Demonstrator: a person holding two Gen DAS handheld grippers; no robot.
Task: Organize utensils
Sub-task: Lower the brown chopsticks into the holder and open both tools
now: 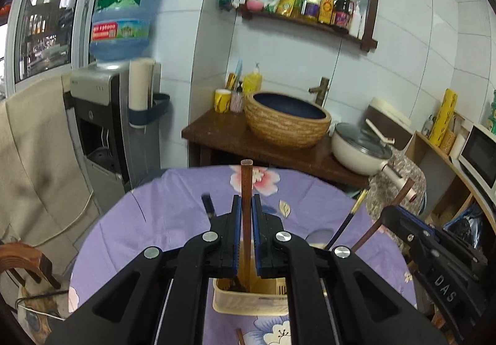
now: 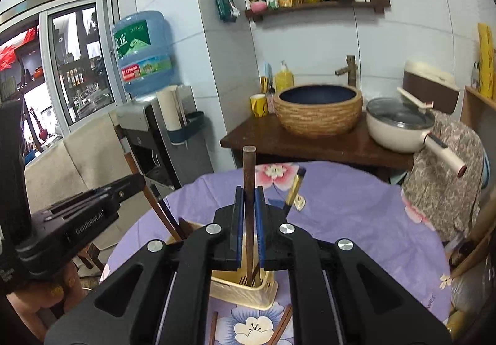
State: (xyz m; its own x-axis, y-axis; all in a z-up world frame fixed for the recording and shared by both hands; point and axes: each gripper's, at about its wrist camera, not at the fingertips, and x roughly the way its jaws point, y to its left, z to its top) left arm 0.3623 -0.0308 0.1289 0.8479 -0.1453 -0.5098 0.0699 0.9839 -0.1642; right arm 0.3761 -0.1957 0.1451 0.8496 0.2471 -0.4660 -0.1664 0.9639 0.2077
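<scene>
A cream utensil holder point(image 1: 251, 295) stands on the purple floral tablecloth point(image 1: 173, 214); it also shows in the right wrist view point(image 2: 245, 289). My left gripper point(image 1: 247, 205) is shut on a brown wooden chopstick point(image 1: 246, 187) that stands upright with its lower end inside the holder. My right gripper point(image 2: 249, 199) is shut on another brown wooden chopstick point(image 2: 249, 171), also upright with its lower end in the holder. A dark chopstick with a gold band point(image 2: 294, 190) leans in the holder. Loose brown chopsticks point(image 2: 283, 326) lie on the cloth in front of it.
Behind the round table stands a wooden counter point(image 1: 223, 134) with a woven basin point(image 1: 286, 120) and a lidded white pan point(image 1: 361, 149). A water dispenser point(image 1: 102, 115) is at the left. A wooden chair point(image 1: 28, 264) is at the near left.
</scene>
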